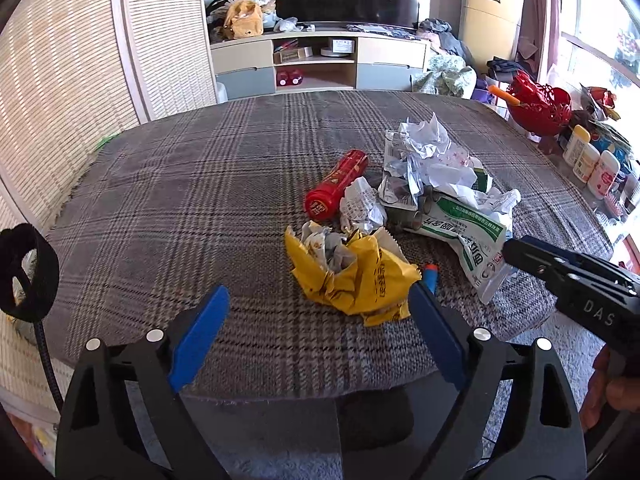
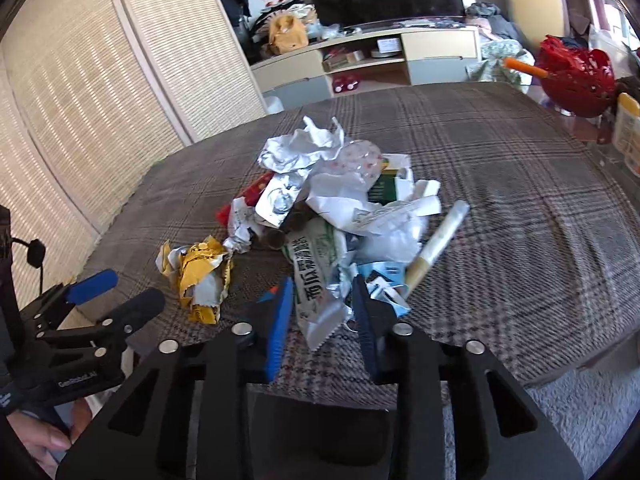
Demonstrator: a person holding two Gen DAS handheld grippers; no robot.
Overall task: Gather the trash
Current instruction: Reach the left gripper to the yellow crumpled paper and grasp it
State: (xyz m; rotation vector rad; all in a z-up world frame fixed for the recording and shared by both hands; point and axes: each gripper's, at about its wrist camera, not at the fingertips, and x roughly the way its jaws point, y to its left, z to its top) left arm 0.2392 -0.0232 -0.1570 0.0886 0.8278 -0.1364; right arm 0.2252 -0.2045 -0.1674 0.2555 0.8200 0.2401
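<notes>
A plaid-covered table (image 1: 200,200) is carrying a heap of trash (image 2: 340,200) near its middle. The left gripper (image 1: 320,320) is hanging with jaws spread wide, the yellow wrapper (image 1: 360,280) lying just ahead of them. The right gripper (image 2: 322,316) is sitting with jaws narrowed around the green-and-white packet (image 2: 316,280); whether the pads are pressing it I cannot tell.

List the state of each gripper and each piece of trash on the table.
left gripper: open, jaws either side of the near edge of the yellow wrapper
right gripper: part closed around the white-and-green packet's end
yellow wrapper: crumpled, lying on the cloth
white-and-green packet: torn open, flattened
red tube: lying on its side
white paper: crumpled, atop the pile
</notes>
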